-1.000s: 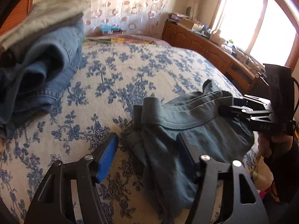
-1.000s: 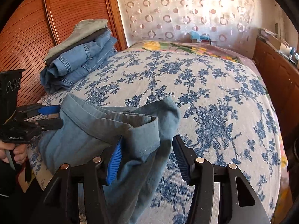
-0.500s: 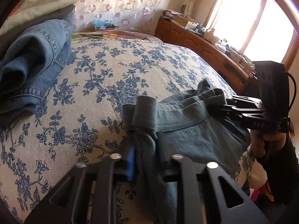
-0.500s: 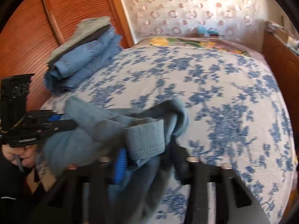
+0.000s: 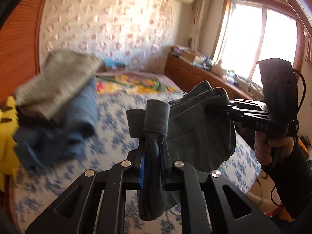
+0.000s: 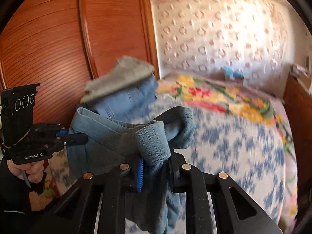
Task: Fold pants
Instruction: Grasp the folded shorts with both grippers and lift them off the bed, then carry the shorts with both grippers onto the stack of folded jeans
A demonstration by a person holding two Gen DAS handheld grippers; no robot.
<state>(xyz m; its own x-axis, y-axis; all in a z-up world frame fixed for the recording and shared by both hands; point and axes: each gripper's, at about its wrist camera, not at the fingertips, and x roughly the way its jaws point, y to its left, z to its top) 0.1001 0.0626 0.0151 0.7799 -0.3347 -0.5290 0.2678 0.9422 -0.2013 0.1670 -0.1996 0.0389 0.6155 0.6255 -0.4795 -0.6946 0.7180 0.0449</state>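
Note:
Grey-blue pants (image 5: 197, 130) hang in the air above the bed, stretched by their waistband between my two grippers. My left gripper (image 5: 153, 156) is shut on one bunched end of the waistband. My right gripper (image 6: 156, 165) is shut on the other end of the pants (image 6: 117, 136). In the left wrist view the right gripper (image 5: 230, 109) pinches the cloth at the right. In the right wrist view the left gripper (image 6: 78, 138) pinches it at the left. Cloth hangs down between each gripper's fingers.
A pile of folded jeans with a grey garment on top (image 5: 58, 105) sits at the bed's left side, by the wooden wardrobe (image 6: 58, 48). The bed has a blue-flowered cover (image 6: 243, 146). A wooden sideboard (image 5: 195, 76) runs under the window.
Both grippers closed on the pants' waistband and lifted the pants off the bed. Both views have tilted upward and are blurred by motion.

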